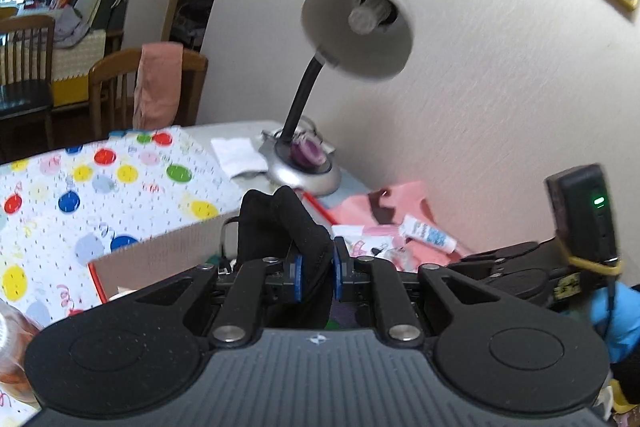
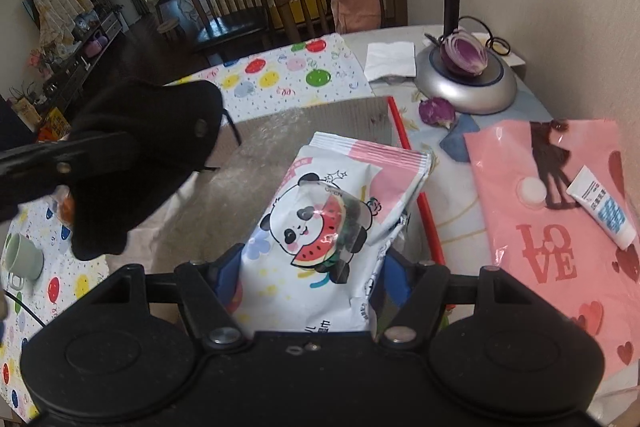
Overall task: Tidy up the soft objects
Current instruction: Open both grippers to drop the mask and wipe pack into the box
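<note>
Left gripper (image 1: 316,269) pinched a black fabric piece (image 1: 280,223) aloft, right gripper (image 2: 312,275) clamped the panda wet-wipes pack (image 2: 332,227) just ahead.

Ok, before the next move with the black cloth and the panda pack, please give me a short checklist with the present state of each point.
1. Left claw shut on the black cloth: ok.
2. Right claw grips the panda wipes pack: ok, pads at both sides.
3. Cardboard box open, with free floor beyond the pack: ok.
4. Cloth clear of the lamp: ok.
5. Cloth hangs free of the green cup: cannot tell.
</note>
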### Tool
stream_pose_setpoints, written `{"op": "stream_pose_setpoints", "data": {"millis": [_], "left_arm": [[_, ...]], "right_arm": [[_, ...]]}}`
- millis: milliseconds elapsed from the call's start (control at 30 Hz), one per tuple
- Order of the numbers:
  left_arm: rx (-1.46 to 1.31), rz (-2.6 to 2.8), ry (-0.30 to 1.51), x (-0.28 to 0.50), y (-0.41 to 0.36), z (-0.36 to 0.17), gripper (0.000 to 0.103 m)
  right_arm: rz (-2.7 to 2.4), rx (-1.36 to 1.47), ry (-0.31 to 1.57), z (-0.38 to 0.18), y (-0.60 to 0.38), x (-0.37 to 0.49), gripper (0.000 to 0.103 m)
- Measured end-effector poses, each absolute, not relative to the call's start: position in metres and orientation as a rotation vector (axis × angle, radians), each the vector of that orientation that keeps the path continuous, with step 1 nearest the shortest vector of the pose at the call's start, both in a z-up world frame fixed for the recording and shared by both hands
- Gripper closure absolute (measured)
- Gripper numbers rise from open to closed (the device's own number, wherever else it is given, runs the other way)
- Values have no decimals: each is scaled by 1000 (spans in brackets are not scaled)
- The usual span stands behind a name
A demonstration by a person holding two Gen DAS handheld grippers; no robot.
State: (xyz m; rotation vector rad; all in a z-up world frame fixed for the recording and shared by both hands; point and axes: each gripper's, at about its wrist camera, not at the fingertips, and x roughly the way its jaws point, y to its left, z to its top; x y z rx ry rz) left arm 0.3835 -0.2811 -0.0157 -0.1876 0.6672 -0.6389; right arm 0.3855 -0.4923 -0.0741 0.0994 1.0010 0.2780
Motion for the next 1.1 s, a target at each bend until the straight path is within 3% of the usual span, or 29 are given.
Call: {"op": "stream_pose_setpoints", "data": {"millis": [633, 833, 933, 1100], "left_arm": [[-135, -507, 938, 406, -287, -95, 89], [-123, -507, 986, 405, -290, -99, 82], [-98, -511, 969, 402, -289, -97, 75], [-111, -512, 949, 397, -282, -91, 73]], "right_arm": [[311, 26, 1032, -89, -465, 401, 31], [338, 21, 1035, -85, -462, 398, 29], [350, 23, 1013, -80, -462, 392, 22], [361, 9, 980, -68, -463, 379, 21]]}}
